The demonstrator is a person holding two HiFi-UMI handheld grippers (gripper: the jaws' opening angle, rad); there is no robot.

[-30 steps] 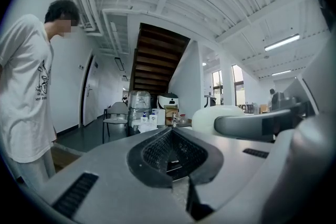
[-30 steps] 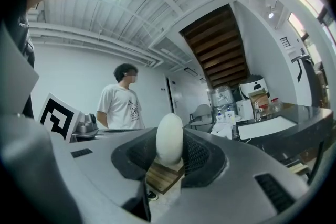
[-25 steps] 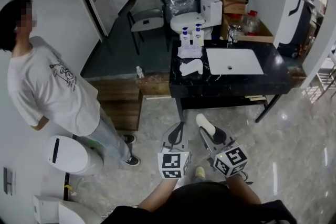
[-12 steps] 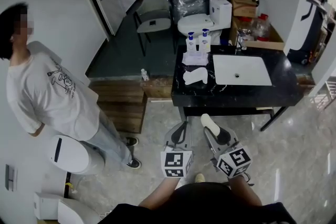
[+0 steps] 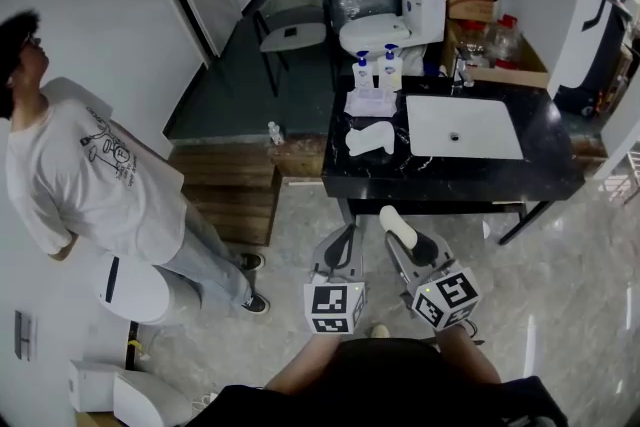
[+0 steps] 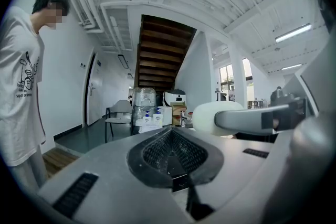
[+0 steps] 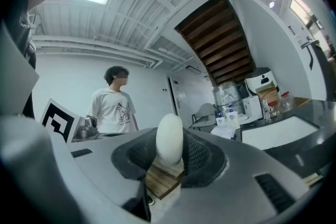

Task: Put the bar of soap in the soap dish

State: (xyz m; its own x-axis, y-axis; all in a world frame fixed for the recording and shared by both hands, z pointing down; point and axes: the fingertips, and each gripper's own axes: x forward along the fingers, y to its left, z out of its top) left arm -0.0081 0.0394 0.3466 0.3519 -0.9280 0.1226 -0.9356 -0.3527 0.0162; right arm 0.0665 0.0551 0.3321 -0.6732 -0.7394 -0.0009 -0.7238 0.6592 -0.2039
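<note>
Between the jaws of the right gripper (image 5: 406,237) the bar of soap (image 5: 393,219) is clamped, with its white rounded end standing out past the tips. In the right gripper view it is seen edge-on and upright, pressed from both sides by the dark ribbed pads (image 7: 197,157). Just to the left of that tool the left gripper (image 5: 344,241) is carried level, its jaws brought together with nothing between them. This is shown most plainly in the left gripper view, where the two pads meet along a seam. In that same view the soap and one jaw of the right gripper are caught from the side, just to the right of the left tool's tips. Ahead of both grippers and well apart from them, a black counter (image 5: 440,170) with a white sink (image 5: 462,127) is shown from above by the head view alone. On the counter, forward of the left gripper's tips and beside the sink, lies a white object (image 5: 366,137) of irregular outline, and behind it stand two pump bottles (image 5: 362,71). Whether that object is the soap dish cannot be told. In the gripper views the counter appears only edge-on, with the bottles small in the distance. Well to the left of the left gripper stands a person (image 5: 85,180) in a white T-shirt, visible in all three views.
</note>
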